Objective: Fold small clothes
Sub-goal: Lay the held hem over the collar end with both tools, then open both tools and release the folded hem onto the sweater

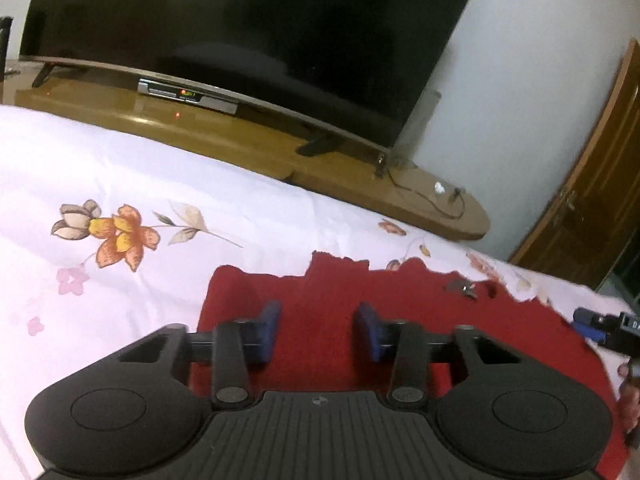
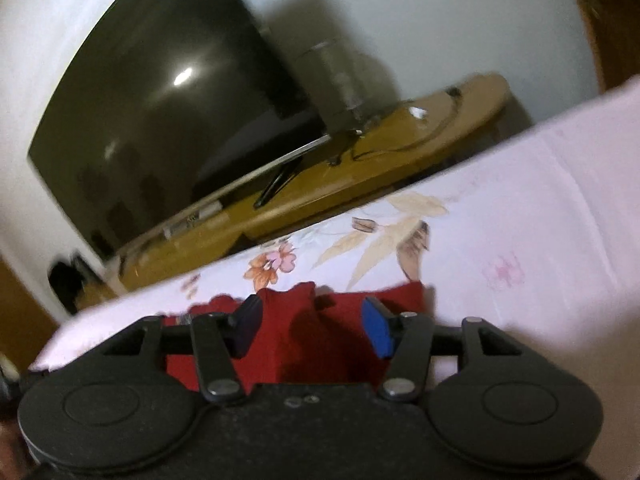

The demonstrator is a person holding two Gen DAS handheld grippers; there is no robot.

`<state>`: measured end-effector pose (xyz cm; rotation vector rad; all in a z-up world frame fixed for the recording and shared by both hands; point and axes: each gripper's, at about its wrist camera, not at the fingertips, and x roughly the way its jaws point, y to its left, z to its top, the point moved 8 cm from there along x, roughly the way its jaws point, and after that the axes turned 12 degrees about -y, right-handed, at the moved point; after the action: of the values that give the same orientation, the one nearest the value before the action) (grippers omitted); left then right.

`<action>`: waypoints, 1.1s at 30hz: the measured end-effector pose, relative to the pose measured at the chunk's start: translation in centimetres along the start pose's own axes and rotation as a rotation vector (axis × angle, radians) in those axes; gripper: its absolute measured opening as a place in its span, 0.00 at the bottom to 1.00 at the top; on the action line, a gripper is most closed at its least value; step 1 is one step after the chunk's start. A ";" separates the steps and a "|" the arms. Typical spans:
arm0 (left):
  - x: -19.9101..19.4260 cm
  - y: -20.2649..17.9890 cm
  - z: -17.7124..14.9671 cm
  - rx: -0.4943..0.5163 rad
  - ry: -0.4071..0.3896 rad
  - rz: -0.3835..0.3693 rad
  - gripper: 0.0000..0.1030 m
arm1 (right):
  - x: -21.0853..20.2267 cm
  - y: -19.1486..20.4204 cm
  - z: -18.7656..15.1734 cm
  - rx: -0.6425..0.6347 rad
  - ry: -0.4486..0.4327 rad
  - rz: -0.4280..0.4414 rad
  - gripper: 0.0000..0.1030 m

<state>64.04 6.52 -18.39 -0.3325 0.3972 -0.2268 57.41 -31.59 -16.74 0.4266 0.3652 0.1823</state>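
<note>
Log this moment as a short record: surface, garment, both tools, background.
surface: white floral bedsheet
garment: red cloth lying spread on the sheet, far edge uneven
left tool: open over the red cloth, nothing between its blue pads
right tool: open over the cloth's right part, nothing gripped
background: dark television on a wooden stand, wooden door at right
</note>
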 end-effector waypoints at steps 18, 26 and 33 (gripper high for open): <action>0.9 0.4 0.7 0.056 -0.058 0.108 0.05 | 2.2 2.3 -0.3 -0.345 -0.006 -0.112 0.07; 0.5 0.8 1.3 0.054 -0.043 0.169 0.22 | 3.1 0.8 -0.6 -0.299 0.054 -0.171 0.23; -1.4 -9.5 1.2 0.262 -0.108 -0.041 0.51 | 1.2 9.1 -1.8 -0.377 0.061 0.069 0.43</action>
<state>61.86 -1.58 -13.51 -0.0949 0.2505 -0.2962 56.99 -22.53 -14.67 0.0612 0.3669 0.3256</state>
